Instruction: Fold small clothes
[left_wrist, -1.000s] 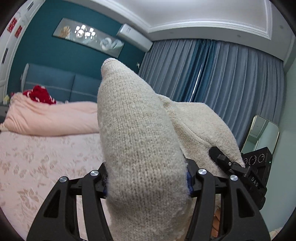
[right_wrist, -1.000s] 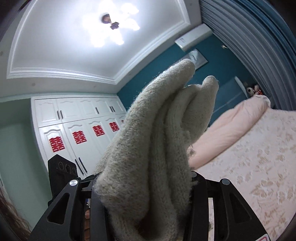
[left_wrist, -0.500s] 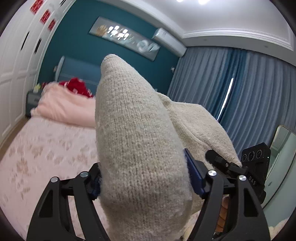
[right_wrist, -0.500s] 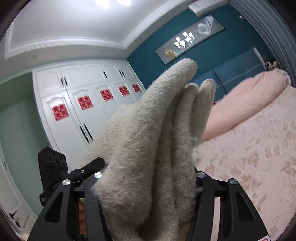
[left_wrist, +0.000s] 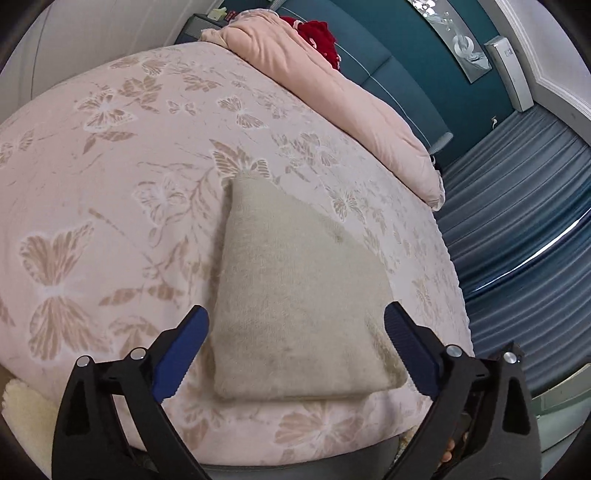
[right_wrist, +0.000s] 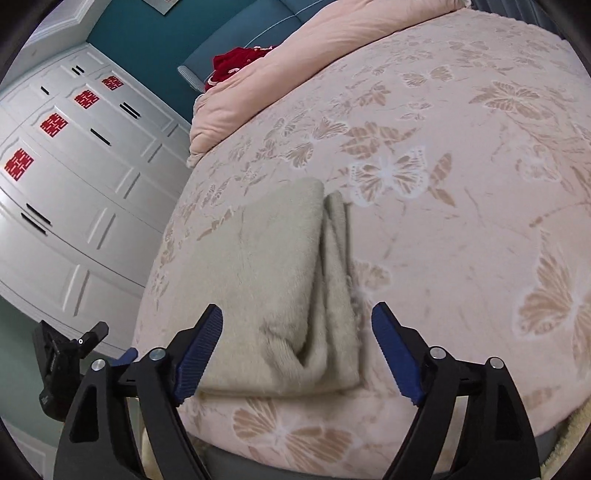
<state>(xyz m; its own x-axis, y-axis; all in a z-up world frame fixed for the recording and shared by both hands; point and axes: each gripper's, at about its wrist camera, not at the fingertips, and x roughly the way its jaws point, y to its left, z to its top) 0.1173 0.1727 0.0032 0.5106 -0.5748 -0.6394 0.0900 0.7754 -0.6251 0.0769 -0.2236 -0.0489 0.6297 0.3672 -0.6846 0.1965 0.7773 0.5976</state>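
Item: beige knit garment (left_wrist: 295, 306), folded, on bed (left_wrist: 122, 177). My left claw (left_wrist: 295, 339) and right claw (right_wrist: 295, 343): wide, empty. Risk: loose right-side layers may splay if snagged.

Even, soft indoor light fills both views, with faint shadows. Fisheye bending curves the edges into dark corners. The nearest fabric looks perhaps slightly blurred.

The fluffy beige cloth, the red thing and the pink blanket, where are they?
beige cloth (left_wrist: 295, 295): left wrist view, middle of its top layer.
red thing (right_wrist: 236, 64): right wrist view, its middle.
pink blanket (left_wrist: 332, 92): left wrist view, middle of the roll.
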